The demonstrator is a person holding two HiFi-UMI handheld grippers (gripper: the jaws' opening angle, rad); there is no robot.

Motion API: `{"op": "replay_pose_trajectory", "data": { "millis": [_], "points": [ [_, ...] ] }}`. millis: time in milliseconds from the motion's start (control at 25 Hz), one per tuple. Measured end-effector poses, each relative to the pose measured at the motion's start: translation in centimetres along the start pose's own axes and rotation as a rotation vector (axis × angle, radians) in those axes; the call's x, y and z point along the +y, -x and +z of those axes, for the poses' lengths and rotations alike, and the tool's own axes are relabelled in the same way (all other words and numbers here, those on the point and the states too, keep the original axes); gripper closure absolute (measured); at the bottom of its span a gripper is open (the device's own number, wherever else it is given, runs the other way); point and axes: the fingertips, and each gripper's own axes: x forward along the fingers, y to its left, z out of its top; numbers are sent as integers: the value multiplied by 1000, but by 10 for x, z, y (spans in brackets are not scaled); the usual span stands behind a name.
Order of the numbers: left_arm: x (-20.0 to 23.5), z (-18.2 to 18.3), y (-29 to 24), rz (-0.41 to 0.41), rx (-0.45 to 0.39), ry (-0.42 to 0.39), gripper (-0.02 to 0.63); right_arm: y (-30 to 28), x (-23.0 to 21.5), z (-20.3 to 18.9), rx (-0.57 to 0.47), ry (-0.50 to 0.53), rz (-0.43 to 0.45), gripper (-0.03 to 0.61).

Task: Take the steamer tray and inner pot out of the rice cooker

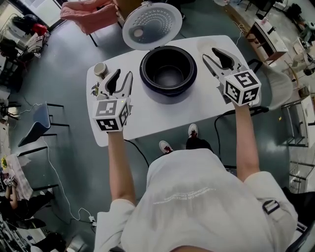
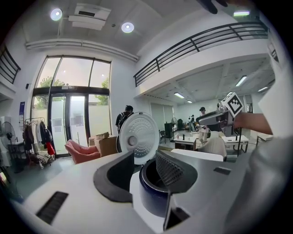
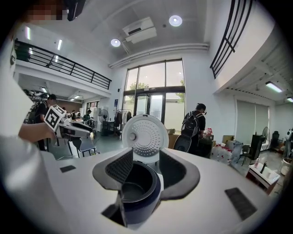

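Note:
A dark rice cooker [image 1: 168,69] stands at the back middle of the white table [image 1: 147,118], its round white lid [image 1: 151,19] swung up behind it. Its inside is dark and looks like a bare inner pot [image 1: 169,75]; no steamer tray shows. My left gripper [image 1: 123,75] hovers left of the cooker, open and empty. My right gripper [image 1: 210,53] hovers to its right, open and empty. In the left gripper view the cooker [image 2: 153,192] and lid [image 2: 137,137] lie beyond the open gripper [image 2: 144,157]. The right gripper view frames the cooker [image 3: 137,192] between the open gripper [image 3: 145,157].
A small round cup [image 1: 100,69] sits at the table's back left corner, with a small object [image 1: 95,90] near the left edge. A pink sofa [image 1: 91,15] stands behind the table. Cables run over the floor. People stand far off in both gripper views.

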Motion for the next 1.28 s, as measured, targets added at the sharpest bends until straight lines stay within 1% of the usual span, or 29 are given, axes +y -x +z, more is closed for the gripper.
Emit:
{"op": "replay_pose_trajectory", "data": {
  "millis": [160, 400, 640, 800, 960, 1280],
  "points": [
    [-5, -10, -8, -12, 28, 9, 451, -11, 3, -14, 45, -14, 32, 382],
    [-12, -33, -32, -11, 97, 47, 457, -44, -1, -43, 138, -72, 113, 367],
    [-27, -58, -64, 10, 172, 104, 457, -75, -19, -81, 244, -145, 180, 354],
    [-30, -81, -78, 42, 233, 137, 457, -96, -20, -103, 301, -159, 231, 353],
    [-30, -96, -88, 74, 287, 161, 457, -115, -24, -114, 330, -159, 271, 353],
    [-29, -115, -89, 119, 349, 187, 457, -134, -21, -131, 365, -161, 325, 353]
  ]
}}
